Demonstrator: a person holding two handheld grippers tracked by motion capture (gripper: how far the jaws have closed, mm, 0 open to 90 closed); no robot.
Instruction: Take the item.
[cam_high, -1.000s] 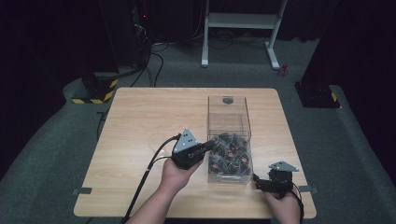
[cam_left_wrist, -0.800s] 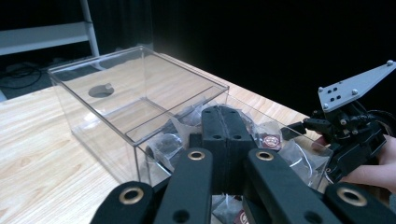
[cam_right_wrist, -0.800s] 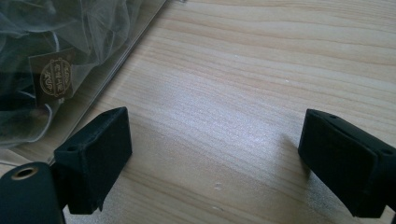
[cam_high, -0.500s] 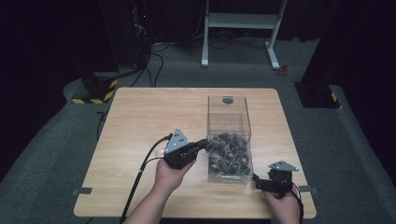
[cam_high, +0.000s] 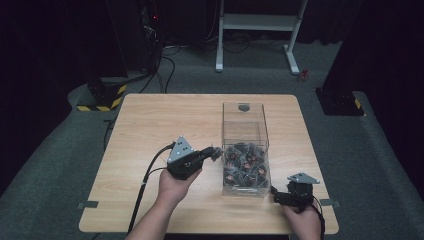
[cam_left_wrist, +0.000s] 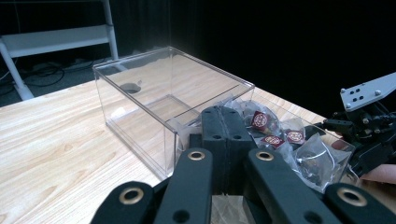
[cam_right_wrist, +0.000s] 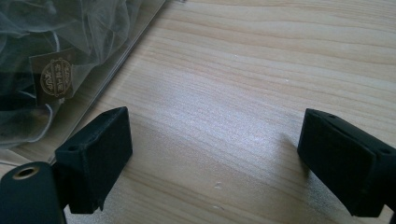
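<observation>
A clear plastic box (cam_high: 245, 125) stands right of the table's middle. Its near half holds several clear packets with dark red labels (cam_high: 245, 165), and its far half is bare. My left gripper (cam_high: 214, 152) hovers just left of the box, pointing at the near half. In the left gripper view its jaws (cam_left_wrist: 225, 114) are pressed together, with a pale bit of packet wrap at the tips and beneath them. My right gripper (cam_high: 276, 194) sits low at the box's front right corner. Its jaws stand wide open (cam_right_wrist: 217, 135) over bare wood, the box wall (cam_right_wrist: 116, 60) to their left.
The wooden table (cam_high: 150, 125) has wide free room on its left and far sides. A cable (cam_high: 150, 170) trails from the left gripper toward the front edge. The right gripper's grey plate (cam_left_wrist: 369, 91) shows beyond the packets (cam_left_wrist: 261, 121).
The left gripper has drawn back to the left, from over the packets to beside the box's left wall. The right gripper has stayed put.
</observation>
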